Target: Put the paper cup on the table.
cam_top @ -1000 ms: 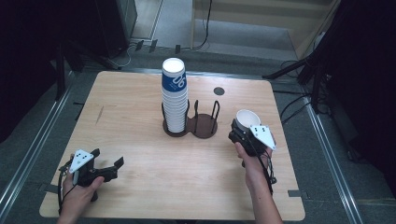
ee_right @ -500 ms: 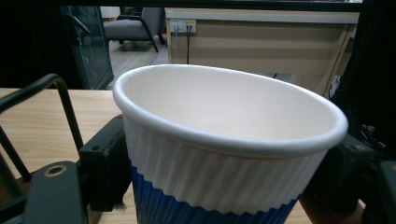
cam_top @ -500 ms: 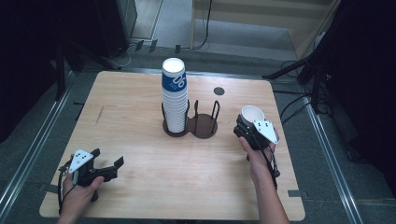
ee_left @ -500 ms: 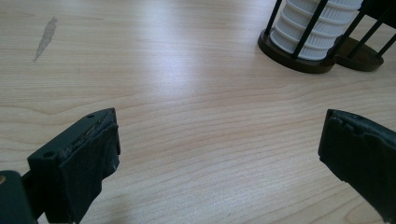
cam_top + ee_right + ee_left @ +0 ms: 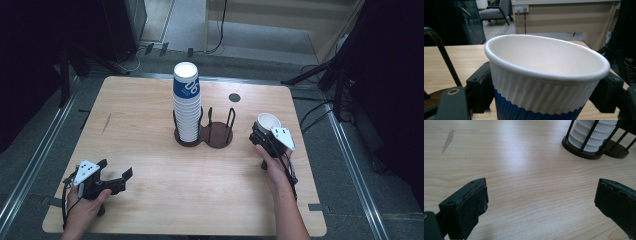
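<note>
A white and blue ribbed paper cup (image 5: pixel 544 82) sits between the jaws of my right gripper (image 5: pixel 263 134), which is shut on it; its open mouth (image 5: pixel 268 121) faces up at the right of the table. A tall stack of the same cups (image 5: pixel 186 102) stands in the left ring of a dark two-ring wire holder (image 5: pixel 219 136); the stack's base (image 5: pixel 592 135) shows at the top right of the left gripper view. My left gripper (image 5: pixel 116 180) rests low at the table's front left, open, with bare wood between its pads (image 5: pixel 474 205).
The wooden table (image 5: pixel 145 130) has a dark round hole (image 5: pixel 234 97) behind the holder and a grey smudge (image 5: pixel 448 139) on the left. Metal rails (image 5: pixel 35 150) run along both sides. Cables and stands (image 5: pixel 330 80) lie on the floor at the back right.
My right gripper has carried the cup a little to the right and lower, away from the holder. The left gripper has stayed put.
</note>
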Demonstrator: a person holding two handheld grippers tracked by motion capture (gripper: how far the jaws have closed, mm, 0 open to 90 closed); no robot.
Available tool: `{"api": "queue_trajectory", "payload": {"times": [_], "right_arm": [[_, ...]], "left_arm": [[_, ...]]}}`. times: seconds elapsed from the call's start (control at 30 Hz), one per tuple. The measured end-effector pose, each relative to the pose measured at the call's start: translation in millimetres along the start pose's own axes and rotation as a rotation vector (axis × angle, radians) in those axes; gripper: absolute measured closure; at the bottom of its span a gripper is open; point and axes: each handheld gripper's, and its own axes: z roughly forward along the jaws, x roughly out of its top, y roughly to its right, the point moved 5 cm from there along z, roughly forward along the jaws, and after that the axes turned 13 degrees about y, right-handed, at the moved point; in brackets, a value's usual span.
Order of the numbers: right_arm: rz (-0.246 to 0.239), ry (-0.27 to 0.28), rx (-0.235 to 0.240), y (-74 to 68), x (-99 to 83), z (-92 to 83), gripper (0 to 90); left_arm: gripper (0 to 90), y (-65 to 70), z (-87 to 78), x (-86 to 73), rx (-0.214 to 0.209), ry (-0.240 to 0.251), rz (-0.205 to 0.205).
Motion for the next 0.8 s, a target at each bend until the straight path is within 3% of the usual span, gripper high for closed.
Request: {"api": "queue_trajectory", "payload": {"times": [0.2, 0.8], "right_arm": [[-0.034, -0.039, 0.005, -0.2, -13.1, 5.2, 19.2], [-0.139, -0.027, -0.001, 0.1, -24.0, 8.5, 18.3]], "left_arm": [[0.0, 0.6, 0.3, 0.1, -0.001, 0.004, -0.001], [0.0, 0.9, 1.1, 0.0, -0.004, -0.004, 0.002]]}}
